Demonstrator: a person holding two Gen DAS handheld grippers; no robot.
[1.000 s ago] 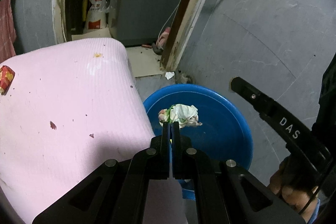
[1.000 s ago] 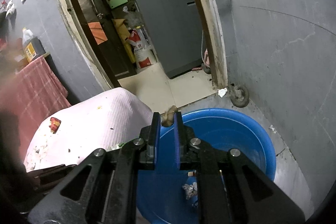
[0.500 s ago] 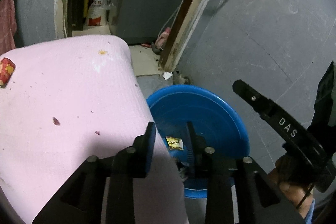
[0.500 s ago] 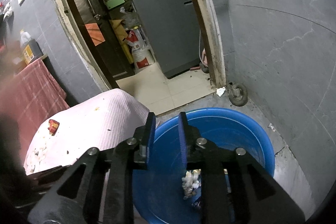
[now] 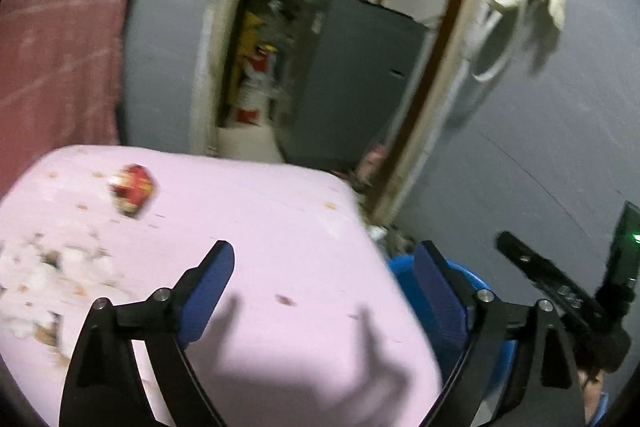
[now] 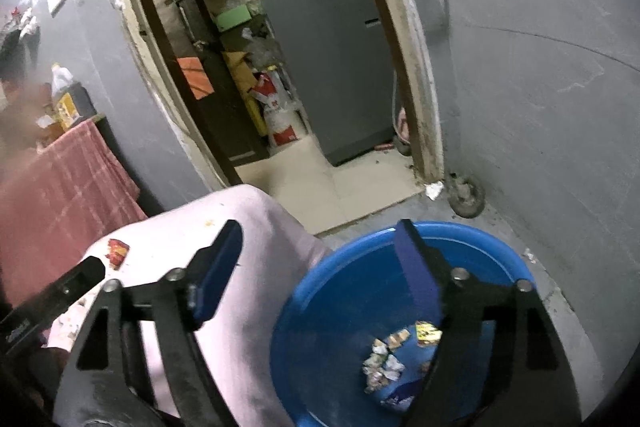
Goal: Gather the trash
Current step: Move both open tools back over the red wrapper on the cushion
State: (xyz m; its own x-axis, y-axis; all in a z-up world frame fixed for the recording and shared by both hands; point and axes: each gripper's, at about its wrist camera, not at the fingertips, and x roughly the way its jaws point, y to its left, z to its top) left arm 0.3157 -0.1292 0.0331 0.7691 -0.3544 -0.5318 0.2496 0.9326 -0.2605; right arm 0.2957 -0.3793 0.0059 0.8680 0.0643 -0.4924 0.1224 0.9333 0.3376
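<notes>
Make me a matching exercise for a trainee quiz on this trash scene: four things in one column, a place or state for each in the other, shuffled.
Things:
1. red wrapper
2. blue basin
3. crumpled scraps
4. left claw

Places or states:
A. on the floor beside the pink-covered table
B. open, nothing between its fingers
C. on the pink cover
D. inside the basin

Pairs: 1-C, 2-A, 3-D, 4-B
</notes>
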